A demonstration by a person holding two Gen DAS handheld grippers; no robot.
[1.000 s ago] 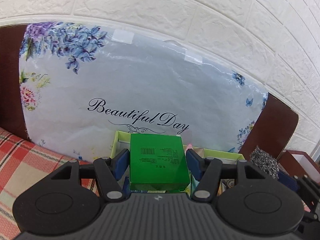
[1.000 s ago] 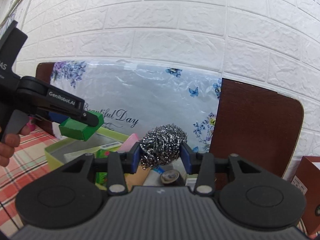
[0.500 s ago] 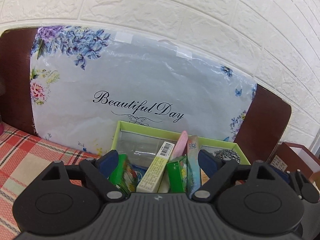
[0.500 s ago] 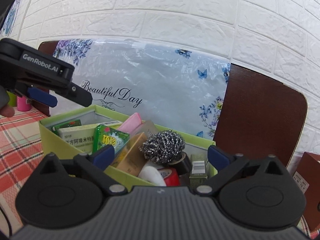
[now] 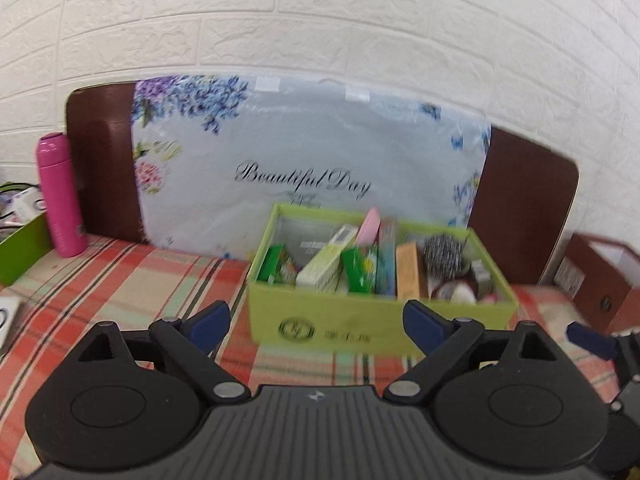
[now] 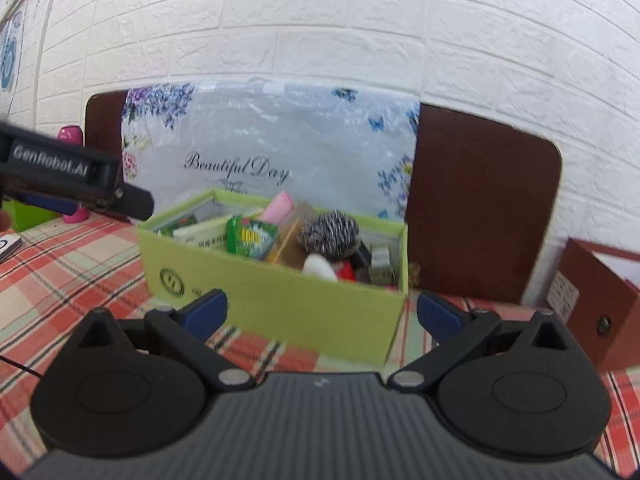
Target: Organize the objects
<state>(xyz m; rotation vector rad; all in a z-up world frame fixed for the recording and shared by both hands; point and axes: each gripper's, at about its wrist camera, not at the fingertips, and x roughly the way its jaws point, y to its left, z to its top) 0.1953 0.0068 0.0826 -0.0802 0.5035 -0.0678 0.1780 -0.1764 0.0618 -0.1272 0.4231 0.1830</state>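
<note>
Left tool [image 5: 316, 326] and right tool [image 6: 322, 316] both stand spread and empty, drawn back from the green box [image 5: 376, 326] on the plaid counter [image 5: 132, 276]; a second ago they pinched a green carton [image 5: 360, 274] and a steel scourer [image 6: 329, 233], which now sit in the box with the other packets, so this drop-off looks done. Legible writing: "Beautiful Day" on the floral board [image 5: 300, 148], "GenRobot.AI" on the left tool's side in the right view
</note>
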